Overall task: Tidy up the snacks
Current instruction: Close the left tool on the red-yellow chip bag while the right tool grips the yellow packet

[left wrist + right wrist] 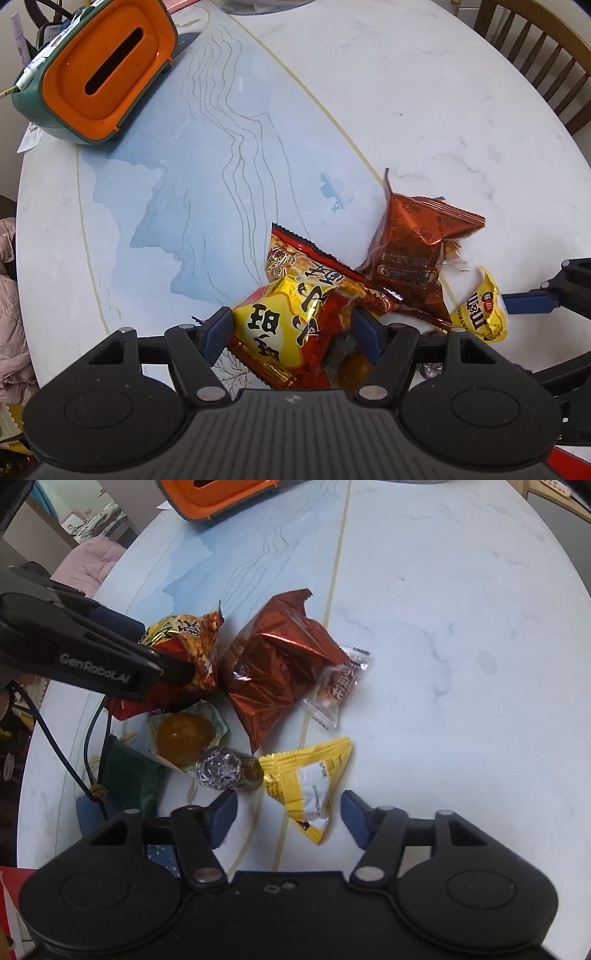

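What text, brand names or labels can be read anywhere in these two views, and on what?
"GenRobot.AI": on the side of the left hand-held gripper, seen in the right wrist view.
"OREO": repeated, mirrored, on the copper-red foil packet.
Large Chinese characters on the red-and-yellow snack bag: visible, not transcribed.
Print on the yellow packet, the clear candy wrapper and the green-and-orange box labels: too small or blurred.
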`<move>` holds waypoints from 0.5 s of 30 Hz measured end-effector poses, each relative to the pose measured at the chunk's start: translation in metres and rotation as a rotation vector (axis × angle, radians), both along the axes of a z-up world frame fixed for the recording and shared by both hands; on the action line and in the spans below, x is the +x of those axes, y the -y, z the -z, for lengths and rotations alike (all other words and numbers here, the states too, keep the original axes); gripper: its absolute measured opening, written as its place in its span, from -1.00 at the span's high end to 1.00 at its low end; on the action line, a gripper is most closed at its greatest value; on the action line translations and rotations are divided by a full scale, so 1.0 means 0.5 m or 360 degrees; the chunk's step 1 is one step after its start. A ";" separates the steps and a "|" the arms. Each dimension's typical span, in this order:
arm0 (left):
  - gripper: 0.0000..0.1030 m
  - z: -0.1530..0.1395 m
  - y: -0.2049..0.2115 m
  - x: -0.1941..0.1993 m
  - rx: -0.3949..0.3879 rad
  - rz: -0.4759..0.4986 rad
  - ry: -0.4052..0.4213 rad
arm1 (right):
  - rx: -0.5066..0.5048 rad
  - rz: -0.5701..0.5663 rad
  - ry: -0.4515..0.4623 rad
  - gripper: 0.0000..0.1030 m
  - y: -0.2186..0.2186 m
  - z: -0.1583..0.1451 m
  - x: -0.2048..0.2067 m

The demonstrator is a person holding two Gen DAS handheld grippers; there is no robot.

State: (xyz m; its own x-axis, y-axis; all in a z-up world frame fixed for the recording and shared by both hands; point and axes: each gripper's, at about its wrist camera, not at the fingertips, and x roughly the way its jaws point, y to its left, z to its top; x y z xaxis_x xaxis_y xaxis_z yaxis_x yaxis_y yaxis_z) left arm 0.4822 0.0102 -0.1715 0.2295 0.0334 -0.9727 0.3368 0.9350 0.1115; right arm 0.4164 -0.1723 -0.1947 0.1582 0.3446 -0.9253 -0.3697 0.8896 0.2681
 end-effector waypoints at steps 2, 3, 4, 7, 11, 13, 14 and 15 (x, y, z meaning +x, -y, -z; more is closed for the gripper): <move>-0.34 -0.001 0.003 -0.002 0.0012 -0.0002 0.0013 | -0.0016 -0.0015 0.0015 -0.01 -0.004 -0.001 -0.003; -0.31 -0.002 0.004 -0.003 0.0018 -0.0004 0.0021 | -0.0024 -0.0018 0.0022 0.04 -0.005 -0.001 -0.005; -0.28 -0.003 0.005 -0.005 0.0021 -0.0008 0.0028 | -0.0032 -0.0017 0.0028 0.09 -0.005 -0.002 -0.007; -0.01 -0.012 0.001 -0.007 -0.0010 -0.0041 0.0039 | -0.0055 -0.0014 0.0051 0.24 -0.007 -0.002 -0.010; 0.33 -0.027 -0.008 -0.014 -0.0048 -0.0101 0.0060 | -0.0044 0.0031 0.0077 0.43 0.001 -0.004 -0.010; 0.48 -0.034 -0.012 -0.019 -0.0057 -0.0127 0.0078 | -0.0032 0.0053 0.0091 0.50 0.005 -0.008 -0.012; 0.58 -0.037 -0.014 -0.022 -0.0060 -0.0141 0.0090 | -0.0026 0.0061 0.0101 0.52 0.008 -0.011 -0.014; 0.62 -0.040 -0.016 -0.025 -0.0061 -0.0158 0.0101 | -0.0021 0.0069 0.0108 0.54 0.011 -0.015 -0.017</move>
State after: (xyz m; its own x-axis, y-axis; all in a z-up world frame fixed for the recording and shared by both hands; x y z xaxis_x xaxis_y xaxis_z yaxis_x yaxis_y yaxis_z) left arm 0.4699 0.0181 -0.1516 0.2879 0.0221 -0.9574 0.2355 0.9674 0.0932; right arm 0.4078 -0.1777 -0.1873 0.2354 0.3237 -0.9164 -0.3478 0.9085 0.2315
